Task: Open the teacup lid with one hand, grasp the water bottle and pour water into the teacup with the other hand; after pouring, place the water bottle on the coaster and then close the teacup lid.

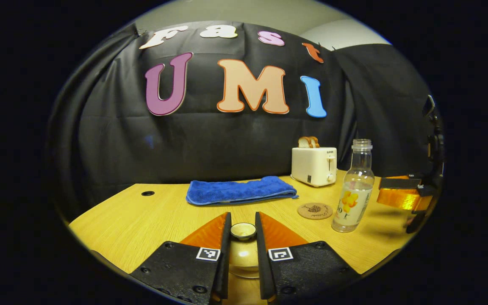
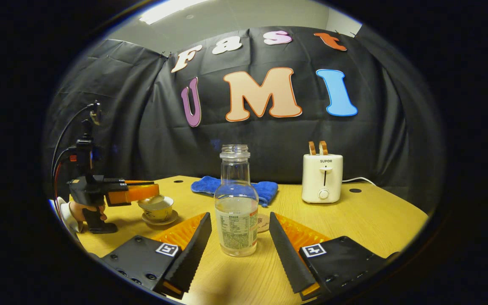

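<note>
Bottle: we see the water bottle (image 2: 236, 203) upright, long axis vertical, mouth at 12 o'clock.
Right gripper (image 2: 239, 237): spread wide, bottle between our fingers, untouched.
Left gripper (image 1: 242, 237): clamped on the teacup lid (image 1: 243, 231) knob.

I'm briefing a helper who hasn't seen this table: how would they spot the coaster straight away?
Find the white toaster at the back of the wooden table, with a blue towel beside it. In front of the toaster, next to the water bottle, lies the coaster: the only flat round brown disc there, with a dark pattern on top.

wooden table (image 2: 367, 220), towel (image 1: 239, 190), toaster (image 2: 323, 178), coaster (image 1: 315, 210), bottle (image 2: 236, 212)
</note>
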Tool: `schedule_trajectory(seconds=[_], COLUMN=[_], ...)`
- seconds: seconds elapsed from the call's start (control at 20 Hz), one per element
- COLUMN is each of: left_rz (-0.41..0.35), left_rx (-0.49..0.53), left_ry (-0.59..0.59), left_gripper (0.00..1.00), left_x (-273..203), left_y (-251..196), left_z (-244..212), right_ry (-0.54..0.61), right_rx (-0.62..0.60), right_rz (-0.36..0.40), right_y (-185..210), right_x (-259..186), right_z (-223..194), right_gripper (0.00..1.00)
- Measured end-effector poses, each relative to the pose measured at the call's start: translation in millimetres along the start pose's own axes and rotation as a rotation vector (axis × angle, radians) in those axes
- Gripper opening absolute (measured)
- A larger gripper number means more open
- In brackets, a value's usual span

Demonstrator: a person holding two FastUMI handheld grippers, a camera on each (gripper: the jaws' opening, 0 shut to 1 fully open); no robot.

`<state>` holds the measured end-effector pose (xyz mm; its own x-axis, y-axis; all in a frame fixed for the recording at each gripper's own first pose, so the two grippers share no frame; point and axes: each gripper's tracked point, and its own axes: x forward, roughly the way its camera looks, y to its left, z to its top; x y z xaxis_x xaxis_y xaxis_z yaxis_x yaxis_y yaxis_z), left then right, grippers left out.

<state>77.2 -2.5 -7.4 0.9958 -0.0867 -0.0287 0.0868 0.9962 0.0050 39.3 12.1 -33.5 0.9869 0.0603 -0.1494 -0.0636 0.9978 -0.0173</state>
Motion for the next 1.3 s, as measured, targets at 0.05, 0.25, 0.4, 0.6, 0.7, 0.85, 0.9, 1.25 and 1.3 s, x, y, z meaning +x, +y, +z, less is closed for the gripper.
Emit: schedule_trajectory(seconds=[0.05, 0.25, 0.4, 0.6, 0.7, 0.85, 0.9, 1.25, 1.3], left_rz=[0.002, 0.026, 0.042, 0.08, 0.104, 0.16, 0.179, 0.247, 0.25], left_rx=[0.007, 0.006, 0.006, 0.006, 0.007, 0.006, 0.007, 0.005, 0.005], left_ry=[-0.01, -0.013, -0.016, -0.017, -0.016, -0.015, -0.017, -0.015, -0.016], left_gripper=[0.27, 0.27, 0.27, 0.27, 0.27, 0.27, 0.27, 0.27, 0.26], left_x=[0, -9, -16, -29, -35, -46, -51, -61, -60], left_y=[0, 9, 15, 31, 40, 60, 66, 85, 85], left_z=[1, 1, 1, 1, 1, 0, 0, -1, -2], right_ry=[0.012, 0.033, 0.048, 0.064, 0.075, 0.088, 0.089, 0.095, 0.099], right_rx=[-0.002, -0.008, -0.007, -0.01, -0.009, -0.008, -0.011, -0.015, -0.022], right_rz=[0.001, 0.004, 0.005, 0.006, -0.003, -0.013, -0.017, -0.092, -0.099], right_y=[0, 3, 4, 8, 8, 9, 9, 5, 5], right_x=[5, 18, 25, 38, 43, 51, 53, 63, 65], right_z=[-1, -5, -7, -9, -11, -12, -13, -12, -14], right_gripper=[0.89, 0.89, 0.89, 0.89, 0.89, 0.89, 0.89, 0.85, 0.83])
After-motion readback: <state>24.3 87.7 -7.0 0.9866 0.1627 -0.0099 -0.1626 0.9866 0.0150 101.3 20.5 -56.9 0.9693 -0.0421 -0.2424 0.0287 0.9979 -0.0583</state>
